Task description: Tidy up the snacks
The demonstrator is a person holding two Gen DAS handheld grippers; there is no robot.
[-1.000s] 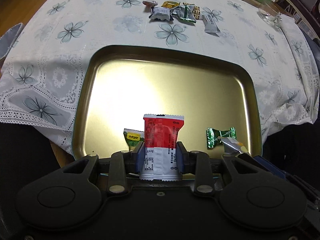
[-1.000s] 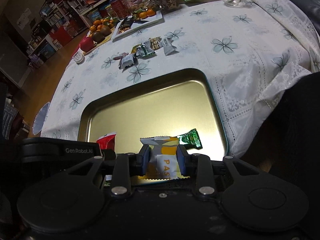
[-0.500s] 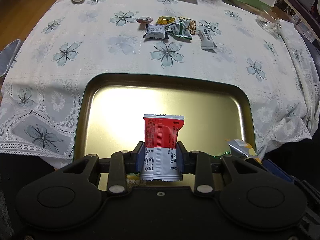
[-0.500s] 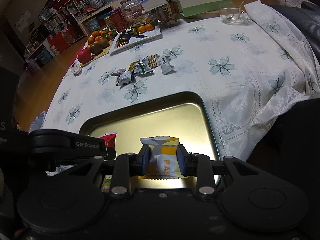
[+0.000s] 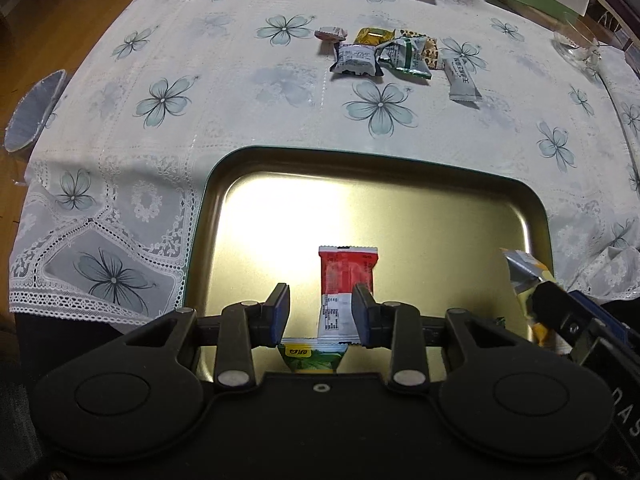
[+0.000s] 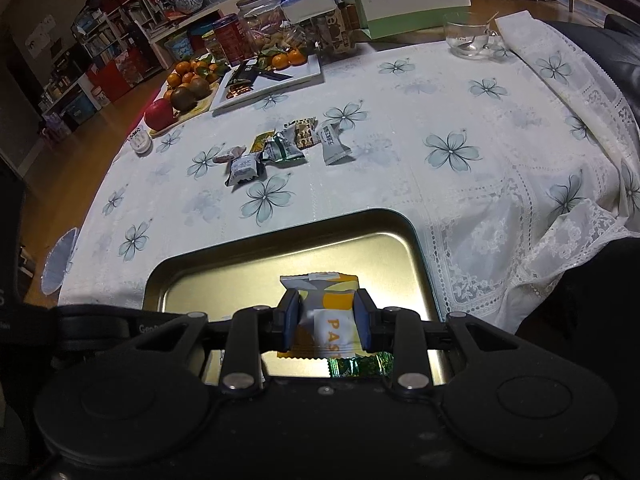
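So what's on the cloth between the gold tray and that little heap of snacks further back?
Nothing: only flowered tablecloth separates the tray from the snack heap. Both wrist views show that stretch bare.

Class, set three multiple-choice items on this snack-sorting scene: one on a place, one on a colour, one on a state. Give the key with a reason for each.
1. Where is the snack pile?
A. In the tray
B. On the tablecloth, beyond the tray
C. On the floor

2. What colour is the tray's inside?
A. Gold
B. Blue
C. Red

3. What state is the right gripper in?
A. Open and empty
B. Shut on the yellow-and-white packet
C. Shut on a glass cup

Key:
1. B, the wrappers lie on flowered cloth past the tray's far rim.
2. A, its floor shines gold.
3. B, both pads press the packet's sides.
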